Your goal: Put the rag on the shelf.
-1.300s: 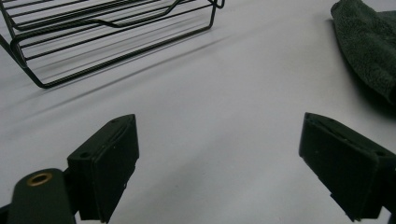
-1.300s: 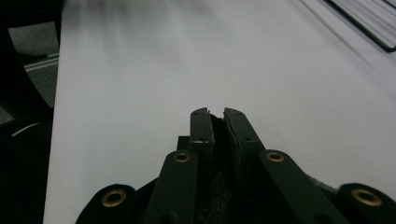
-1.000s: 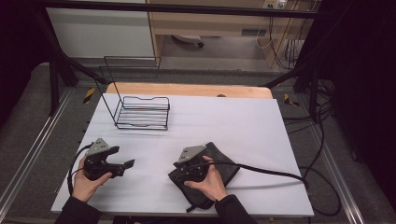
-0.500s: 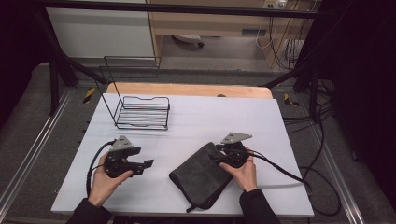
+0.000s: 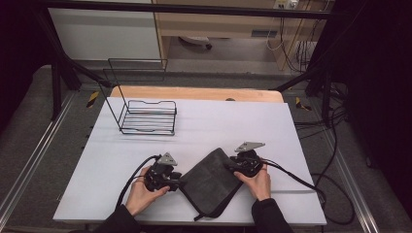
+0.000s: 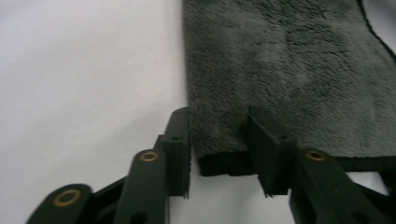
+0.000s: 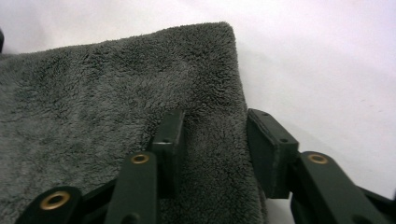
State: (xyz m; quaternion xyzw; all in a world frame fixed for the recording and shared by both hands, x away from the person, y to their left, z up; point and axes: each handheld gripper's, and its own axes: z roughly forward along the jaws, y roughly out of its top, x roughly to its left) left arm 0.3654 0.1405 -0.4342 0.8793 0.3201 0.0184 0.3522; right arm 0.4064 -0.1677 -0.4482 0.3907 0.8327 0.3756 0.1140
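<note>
Plush grey towel (image 5: 211,182) at table's (image 5: 233,121) six o'clock, soft, light, floppy: best pinched at corners, left gripper (image 6: 219,154) and right gripper (image 7: 215,144) just closing astride edges, not yet clamped.

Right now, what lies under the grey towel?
The grey towel lies flat on the white table; white surface shows around its edges. Anything beneath its middle is covered.

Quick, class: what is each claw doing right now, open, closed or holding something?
Left claw: open, jaws just closing astride the towel corner, not yet pinching.
Right claw: open, jaws closing over the towel's edge, no grip yet.
</note>
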